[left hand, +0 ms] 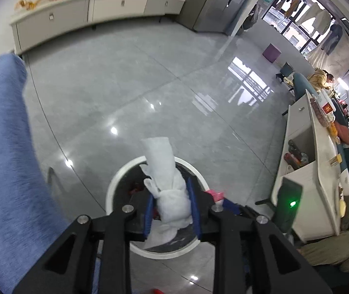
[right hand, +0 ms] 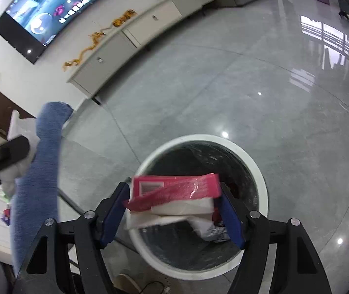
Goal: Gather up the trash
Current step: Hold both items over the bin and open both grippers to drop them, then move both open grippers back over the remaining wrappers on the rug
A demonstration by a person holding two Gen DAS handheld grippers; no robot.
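Left tongs are pointing steeply down over the round white-rimmed bin, and their blue pads are pinching a crumpled white tissue wad; the wad is bunched thick at the pads and is sticking up and forward as a flatter folded strip above the bin's far rim. Right tongs are angling down over the same bin too, jaws set wide, and the blue pads are sitting against both ends of a pink tissue pack, so they are gripping it crosswise. On the writing: the pack is carrying a small pale label panel with a dark block in it, too blurred to read, and its shiny plastic wrap is catching the light. White folded tissues are hanging out beneath the pack, drooping toward the bin's near rim. Inside the bin a dark liner is showing, with white and silvery scraps already lying at the bottom, plus something red. In the left view, the pink pack's corner is peeking just beside the right-hand pad. A blue sleeve is crossing the left side of both views. Both loads are hanging right above the bin's mouth, on a glossy grey tiled floor.
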